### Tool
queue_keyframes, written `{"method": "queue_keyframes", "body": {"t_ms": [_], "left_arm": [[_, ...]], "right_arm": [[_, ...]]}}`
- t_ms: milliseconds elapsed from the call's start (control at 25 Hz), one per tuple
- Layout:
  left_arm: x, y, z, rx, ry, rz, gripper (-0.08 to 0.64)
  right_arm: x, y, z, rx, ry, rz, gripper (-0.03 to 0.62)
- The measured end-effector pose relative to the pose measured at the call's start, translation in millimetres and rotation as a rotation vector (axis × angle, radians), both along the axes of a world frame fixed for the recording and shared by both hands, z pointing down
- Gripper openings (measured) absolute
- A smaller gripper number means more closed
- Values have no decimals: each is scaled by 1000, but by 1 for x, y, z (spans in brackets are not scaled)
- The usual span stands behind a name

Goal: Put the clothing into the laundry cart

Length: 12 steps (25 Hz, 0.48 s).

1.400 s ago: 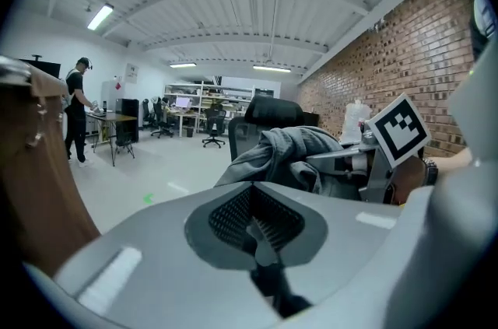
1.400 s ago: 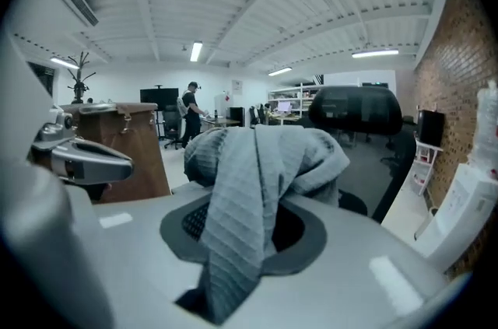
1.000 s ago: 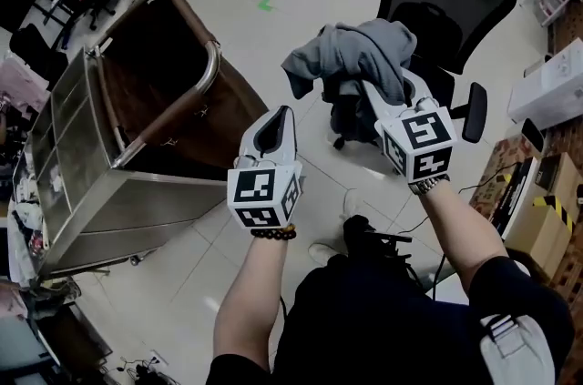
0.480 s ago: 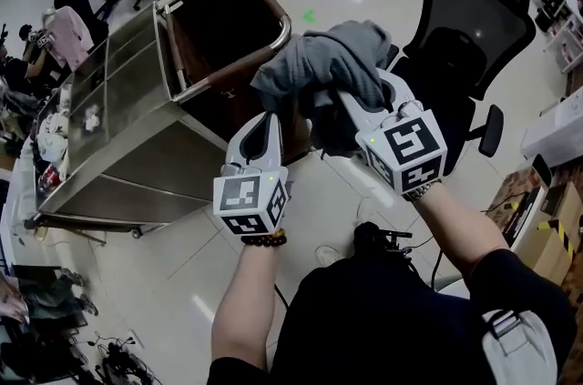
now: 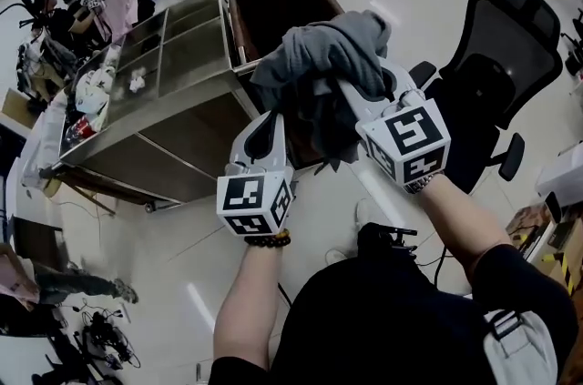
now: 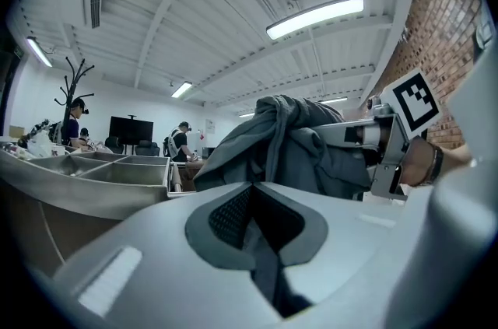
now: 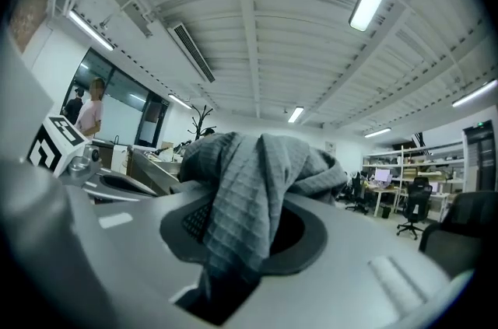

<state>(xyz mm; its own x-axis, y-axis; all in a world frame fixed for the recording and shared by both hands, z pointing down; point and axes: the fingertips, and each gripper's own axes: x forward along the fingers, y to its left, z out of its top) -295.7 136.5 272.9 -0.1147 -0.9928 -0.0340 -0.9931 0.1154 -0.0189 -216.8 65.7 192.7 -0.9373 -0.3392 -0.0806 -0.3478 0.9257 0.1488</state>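
Observation:
A grey garment (image 5: 328,51) hangs bunched from my right gripper (image 5: 344,92), which is shut on it; the cloth drapes over the jaws in the right gripper view (image 7: 249,187). It is held over the near corner of the laundry cart (image 5: 164,146), a steel cart with a brown-lined bin. My left gripper (image 5: 275,121) is just left of the garment, level with it. Its jaws meet at the tips (image 6: 253,187) and grip nothing that I can see. From the left gripper view the garment (image 6: 303,148) is ahead and to the right, and the cart's steel top (image 6: 78,180) lies to the left.
A black office chair (image 5: 506,74) stands to the right. The cart's flat steel compartments hold a small white scrap (image 5: 137,81). Clutter and people sit at desks far left (image 5: 109,5). Cables lie on the floor at lower left (image 5: 100,338).
Both grippers and the grey garment have risen and swung left from beside the chair toward the cart. The garment now overlaps the cart's near corner, and the chair has fallen away to the right.

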Motion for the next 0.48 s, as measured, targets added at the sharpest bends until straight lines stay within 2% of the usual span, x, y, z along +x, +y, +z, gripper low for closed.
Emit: {"method": "queue_keyframes", "body": {"t_ms": [200,480], "left_arm": [[-21,16,-16,28,2,-50,3],[-34,16,-27,41,-15,-86,2]], "right_arm": [[-24,8,-29,31,-23,-38,110],[-45,-7,-58,45,-51,-58,110]]}}
